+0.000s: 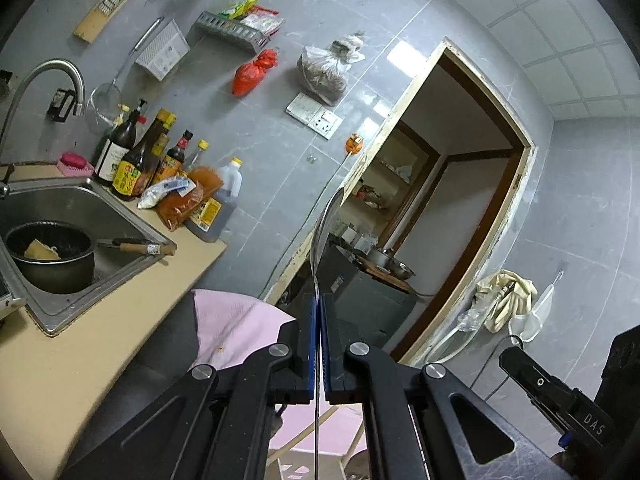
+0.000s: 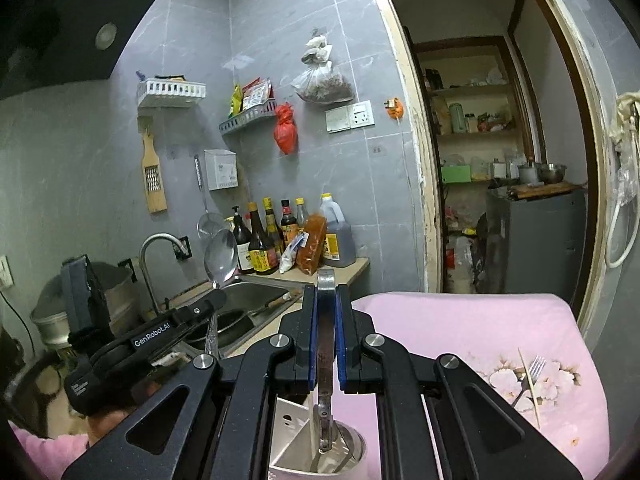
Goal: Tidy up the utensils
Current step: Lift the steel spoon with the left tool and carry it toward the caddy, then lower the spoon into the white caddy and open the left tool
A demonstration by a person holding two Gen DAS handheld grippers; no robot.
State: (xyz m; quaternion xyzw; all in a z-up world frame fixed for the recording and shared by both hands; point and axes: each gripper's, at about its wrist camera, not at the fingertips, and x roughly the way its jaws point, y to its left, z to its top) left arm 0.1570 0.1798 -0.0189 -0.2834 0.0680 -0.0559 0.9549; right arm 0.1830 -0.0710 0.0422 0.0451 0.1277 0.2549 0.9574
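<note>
My left gripper (image 1: pixel 319 304) is shut on the thin handle of a metal spoon (image 1: pixel 326 224), held edge-on and pointing up. The same spoon (image 2: pixel 219 256) and left gripper (image 2: pixel 208 304) show at the left of the right wrist view. My right gripper (image 2: pixel 326 292) is shut on the flat metal handle of a utensil (image 2: pixel 325 344) whose lower end stands in a round metal holder (image 2: pixel 352 448) on the pink cloth (image 2: pixel 460 332). A fork (image 2: pixel 530 376) and a chopstick (image 2: pixel 528 388) lie on the cloth at the right.
A steel sink (image 1: pixel 100 216) holds a dark pot (image 1: pixel 52 256) and a wooden-handled tool (image 1: pixel 136 246). Sauce bottles (image 1: pixel 136 160) stand on the beige counter (image 1: pixel 80 340). An open doorway (image 2: pixel 500 140) to a pantry is at right. The right gripper (image 1: pixel 552 392) shows low right.
</note>
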